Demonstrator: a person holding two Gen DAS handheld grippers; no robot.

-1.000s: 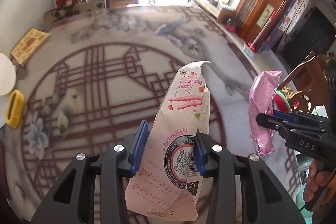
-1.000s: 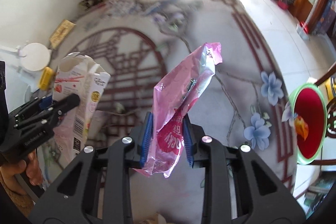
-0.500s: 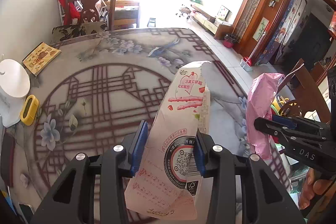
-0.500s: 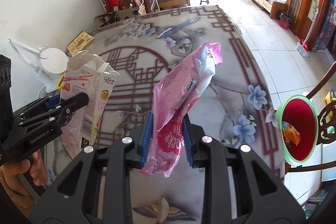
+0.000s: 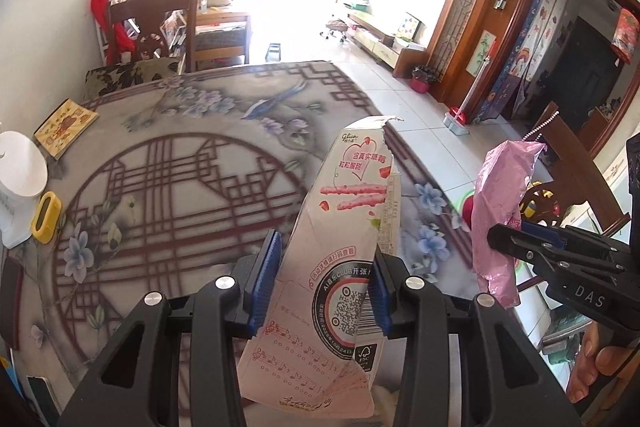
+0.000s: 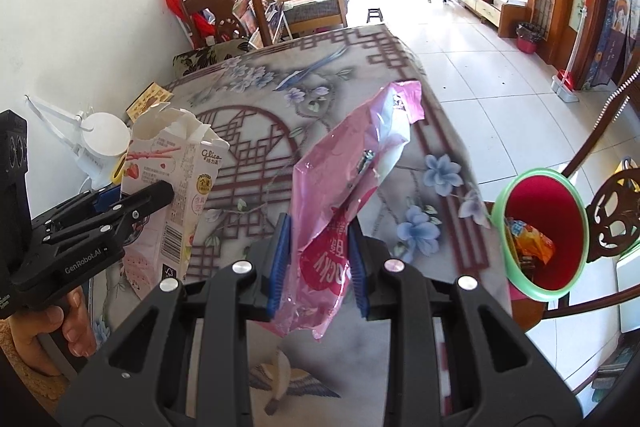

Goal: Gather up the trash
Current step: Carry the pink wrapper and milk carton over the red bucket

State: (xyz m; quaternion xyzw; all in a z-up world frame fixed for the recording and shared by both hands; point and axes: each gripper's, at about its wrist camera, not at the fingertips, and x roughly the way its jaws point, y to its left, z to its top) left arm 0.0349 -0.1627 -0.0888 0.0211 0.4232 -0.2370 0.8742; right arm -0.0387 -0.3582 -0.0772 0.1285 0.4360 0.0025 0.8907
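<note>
My left gripper (image 5: 322, 283) is shut on a torn pink-and-white snack box (image 5: 344, 227) and holds it upright above the table; the box also shows in the right wrist view (image 6: 172, 179). My right gripper (image 6: 318, 267) is shut on a crumpled pink foil wrapper (image 6: 352, 179), held above the table's right side; the wrapper also shows in the left wrist view (image 5: 500, 211). A red bin with a green rim (image 6: 540, 227) stands beside the table's right edge, with colourful wrappers inside.
The patterned table (image 5: 168, 187) carries a white lamp base (image 5: 20, 171), a yellow object (image 5: 46, 215) and a small booklet (image 5: 66, 121) at its left. Wooden chairs stand at the far end (image 5: 160, 23) and at the right (image 6: 616, 211).
Both grippers have risen and tilted up, so more of the room beyond the table shows. The box and the wrapper stay gripped. The bin sits a little nearer the right gripper.
</note>
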